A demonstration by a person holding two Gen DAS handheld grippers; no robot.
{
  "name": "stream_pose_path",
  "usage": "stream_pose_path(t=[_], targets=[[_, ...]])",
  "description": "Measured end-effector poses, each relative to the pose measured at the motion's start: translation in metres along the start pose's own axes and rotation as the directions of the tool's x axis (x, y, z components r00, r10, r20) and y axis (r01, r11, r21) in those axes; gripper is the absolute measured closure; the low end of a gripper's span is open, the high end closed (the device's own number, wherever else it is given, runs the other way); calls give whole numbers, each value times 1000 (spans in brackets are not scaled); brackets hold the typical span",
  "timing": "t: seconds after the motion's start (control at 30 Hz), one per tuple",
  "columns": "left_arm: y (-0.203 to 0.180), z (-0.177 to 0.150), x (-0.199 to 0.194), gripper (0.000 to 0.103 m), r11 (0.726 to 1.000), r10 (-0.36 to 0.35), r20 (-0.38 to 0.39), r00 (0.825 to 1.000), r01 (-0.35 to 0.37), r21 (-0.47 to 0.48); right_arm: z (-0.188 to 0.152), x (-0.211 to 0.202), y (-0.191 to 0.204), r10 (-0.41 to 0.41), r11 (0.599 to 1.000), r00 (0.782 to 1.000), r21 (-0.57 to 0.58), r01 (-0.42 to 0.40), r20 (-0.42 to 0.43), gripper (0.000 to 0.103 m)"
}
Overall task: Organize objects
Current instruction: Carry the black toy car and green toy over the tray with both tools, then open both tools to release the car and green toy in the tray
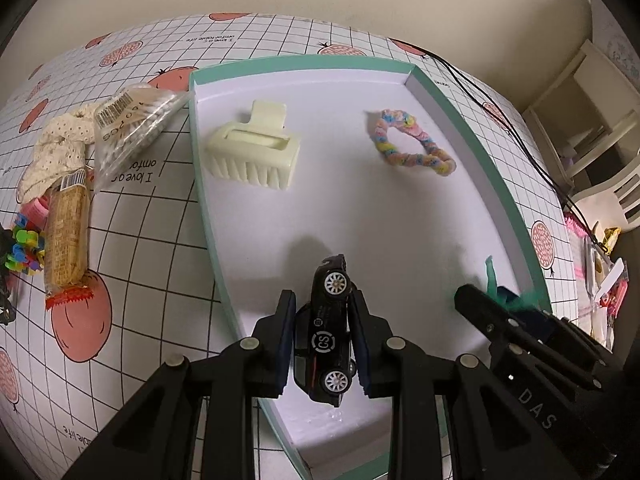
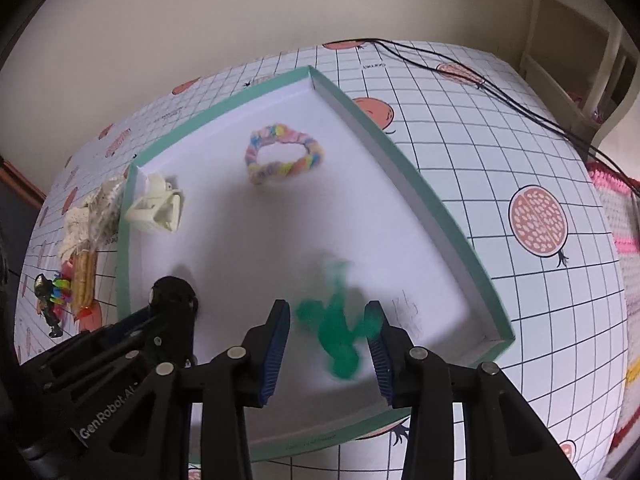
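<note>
Clearly, the black toy car — white-spoked wheels, a round "CS" mark on its side — sat clamped between the pads of the left gripper, nose pointing away, over the near part of the white tray with its teal rim. Between the parted pads of the right gripper a fuzzy green toy showed, blurred; whether either pad touched it could not be told. Farther back in the tray lay a cream hair claw at left and a pastel braided ring at right, well apart, with bare white floor between them and the grippers. On the gridded surface left of the tray lay a wrapped snack bar, a bag of cotton swabs and a dotted cloth scrunchie — bunched together.
</note>
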State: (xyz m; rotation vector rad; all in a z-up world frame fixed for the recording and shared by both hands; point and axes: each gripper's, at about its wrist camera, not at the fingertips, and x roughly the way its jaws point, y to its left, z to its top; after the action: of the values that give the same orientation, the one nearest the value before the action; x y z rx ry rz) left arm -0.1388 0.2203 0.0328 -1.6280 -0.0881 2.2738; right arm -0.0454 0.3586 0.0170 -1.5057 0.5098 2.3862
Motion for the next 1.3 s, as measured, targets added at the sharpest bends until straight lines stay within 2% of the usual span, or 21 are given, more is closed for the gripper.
stream_pose_path(t=[0.33, 0.4, 0.47, 0.73, 1.0, 1.07, 1.13, 1.2, 1.3], targets=[[5, -2, -6, 75, 1000, -18, -3, 1000, 18, -3, 1, -4, -2, 10, 1000, 1000, 9, -10, 21, 61], [3, -1, -9, 71, 1000, -26, 1, 1000, 26, 9, 2, -7, -1, 17, 1000, 999, 6, -17, 32, 60], [2, -2, -14, 65, 999, -28, 17, 999, 27, 22, 2, -9, 0, 21, 1000, 999, 7, -22, 39, 60], [12, -3, -34, 64, 1000, -28, 75, 997, 28, -7, 4, -21, 5, 23, 1000, 996, 2, -23, 90, 60], [22, 0, -43, 64, 999, -4, 114, 993, 8, -34, 3, -18, 7, 33, 999, 996, -2, -33, 80, 60], [26, 0, -43, 64, 999, 8, 117, 993, -3, -45, 2, -18, 10, 40, 999, 996, -11, -40, 84, 54], [31, 0, -42, 63, 998, 22, 118, 993, -16, -56, 1, -18, 14, 47, 999, 995, -22, -45, 88, 43], [34, 0, -42, 61, 997, 42, 120, 992, -34, -68, 1, -18, 17, 55, 998, 994, -35, -52, 93, 40], [42, 0, -41, 49, 993, 75, 122, 990, -63, -100, 1, -18, 22, 63, 997, 993, -45, -59, 98, 33]])
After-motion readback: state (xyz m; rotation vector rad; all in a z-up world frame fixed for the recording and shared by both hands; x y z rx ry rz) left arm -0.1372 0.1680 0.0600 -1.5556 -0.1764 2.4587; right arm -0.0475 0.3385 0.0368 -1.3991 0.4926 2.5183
